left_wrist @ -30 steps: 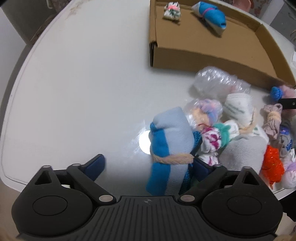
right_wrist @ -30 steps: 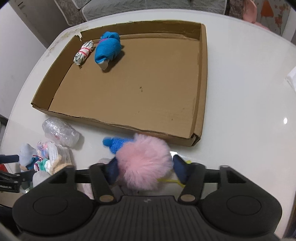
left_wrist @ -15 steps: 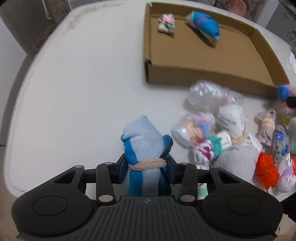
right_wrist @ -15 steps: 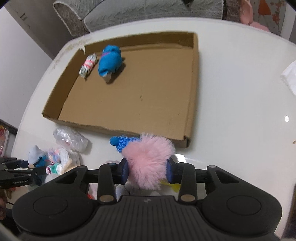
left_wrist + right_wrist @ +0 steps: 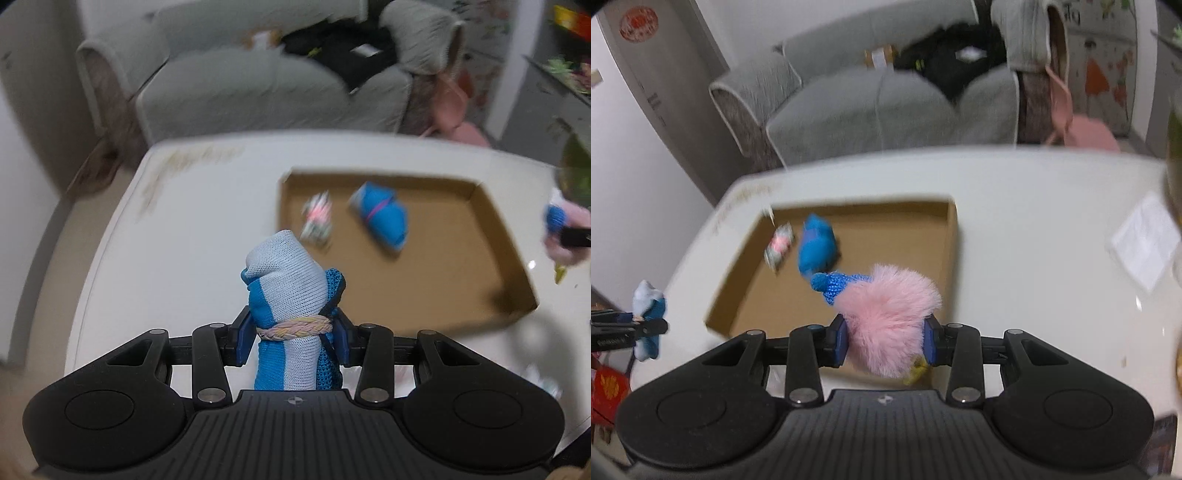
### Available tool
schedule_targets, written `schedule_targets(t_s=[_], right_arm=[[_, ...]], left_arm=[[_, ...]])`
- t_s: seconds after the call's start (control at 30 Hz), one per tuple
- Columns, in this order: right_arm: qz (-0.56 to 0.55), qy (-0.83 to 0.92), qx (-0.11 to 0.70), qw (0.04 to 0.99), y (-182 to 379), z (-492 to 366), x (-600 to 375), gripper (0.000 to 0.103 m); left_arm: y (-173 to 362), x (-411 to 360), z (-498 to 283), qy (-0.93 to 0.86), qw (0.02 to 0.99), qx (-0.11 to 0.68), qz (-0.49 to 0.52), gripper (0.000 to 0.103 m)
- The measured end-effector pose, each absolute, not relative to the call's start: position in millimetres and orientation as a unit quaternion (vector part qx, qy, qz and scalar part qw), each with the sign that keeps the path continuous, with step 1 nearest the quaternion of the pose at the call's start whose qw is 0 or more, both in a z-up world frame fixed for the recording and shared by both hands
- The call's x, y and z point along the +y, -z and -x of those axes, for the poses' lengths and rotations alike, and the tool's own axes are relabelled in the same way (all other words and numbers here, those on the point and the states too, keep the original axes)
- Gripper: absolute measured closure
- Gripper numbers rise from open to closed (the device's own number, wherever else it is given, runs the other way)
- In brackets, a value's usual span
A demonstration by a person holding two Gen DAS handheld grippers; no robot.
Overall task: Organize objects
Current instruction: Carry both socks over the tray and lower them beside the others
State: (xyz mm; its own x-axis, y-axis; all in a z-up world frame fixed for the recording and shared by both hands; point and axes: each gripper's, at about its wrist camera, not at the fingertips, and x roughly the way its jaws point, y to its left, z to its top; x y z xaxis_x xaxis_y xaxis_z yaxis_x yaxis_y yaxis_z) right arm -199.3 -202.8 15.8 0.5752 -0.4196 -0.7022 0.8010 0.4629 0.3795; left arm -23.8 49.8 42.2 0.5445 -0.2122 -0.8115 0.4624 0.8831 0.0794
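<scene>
Sock bundles and soft items, counted from both wrist views, largest first.

One white table (image 5: 207, 206), rounded at its corners, carries everything. One grey sofa (image 5: 886, 107) stands beyond its far edge.

One shallow cardboard tray (image 5: 491, 218) lies flat toward the table's far side, open at the top. Inside it, by the far left corner: one bright blue rolled sock bundle (image 5: 382, 216) with a thin pink band, and beside it, nearer the left wall, one small white patterned roll (image 5: 317, 218) with a red band. Both are blurred.

One light blue and bright blue sock bundle (image 5: 286, 291), tied at the waist by a braided pastel band (image 5: 293, 328), stands upright above the table's near left part, off the surface. The left gripper (image 5: 291, 338) is clamped on it, its blue pads pressing both sides at the band, and points steeply down toward the table.

One pink fluffy pompom (image 5: 886, 317) with a blue crocheted tip (image 5: 834, 284) hangs over the tray's near right corner. The right gripper (image 5: 886, 341) is closed on the fluff, tilted down over the tray.

One white paper slip (image 5: 1145, 240) lies by the table's right edge.

Each gripper shows at the rim of the other's view.
</scene>
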Motion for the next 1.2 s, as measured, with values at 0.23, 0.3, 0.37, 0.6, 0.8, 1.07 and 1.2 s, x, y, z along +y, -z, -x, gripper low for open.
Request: schedule_targets(t_s=[0.23,0.3,0.37,0.6,0.8,1.07,1.2], right_arm=[[-0.317,0.333,0.282,0.842,-21.3,130.6,-230.1,0.068],[-0.322,0.320,0.291,0.842,-11.0,114.4,-238.6,0.068],[-0.330,0.307,0.304,0.839,3.0,99.7,-246.1,0.068],[-0.349,0.278,0.354,0.822,45.6,75.4,-258.0,0.068],[-0.341,0.265,0.378,0.819,52.5,59.9,-247.0,0.068],[-0.337,0.261,0.389,0.817,56.8,51.7,-244.4,0.067],[-0.334,0.264,0.392,0.816,58.7,50.5,-242.5,0.067]], left_arm=[[-41.7,-19.0,-20.7,0.235,0.871,0.400,-0.160,0.054],[-33.9,-32.5,-31.6,0.242,0.868,0.399,-0.171,0.054],[-17.9,-39.7,-41.3,0.247,0.862,0.403,-0.182,0.054],[39.0,-38.8,-56.4,0.245,0.837,0.439,-0.217,0.054],[58.4,-33.3,-59.5,0.243,0.827,0.454,-0.227,0.054],[70.4,-30.5,-59.9,0.241,0.820,0.461,-0.240,0.054],[74.9,-29.9,-61.1,0.238,0.818,0.465,-0.242,0.054]])
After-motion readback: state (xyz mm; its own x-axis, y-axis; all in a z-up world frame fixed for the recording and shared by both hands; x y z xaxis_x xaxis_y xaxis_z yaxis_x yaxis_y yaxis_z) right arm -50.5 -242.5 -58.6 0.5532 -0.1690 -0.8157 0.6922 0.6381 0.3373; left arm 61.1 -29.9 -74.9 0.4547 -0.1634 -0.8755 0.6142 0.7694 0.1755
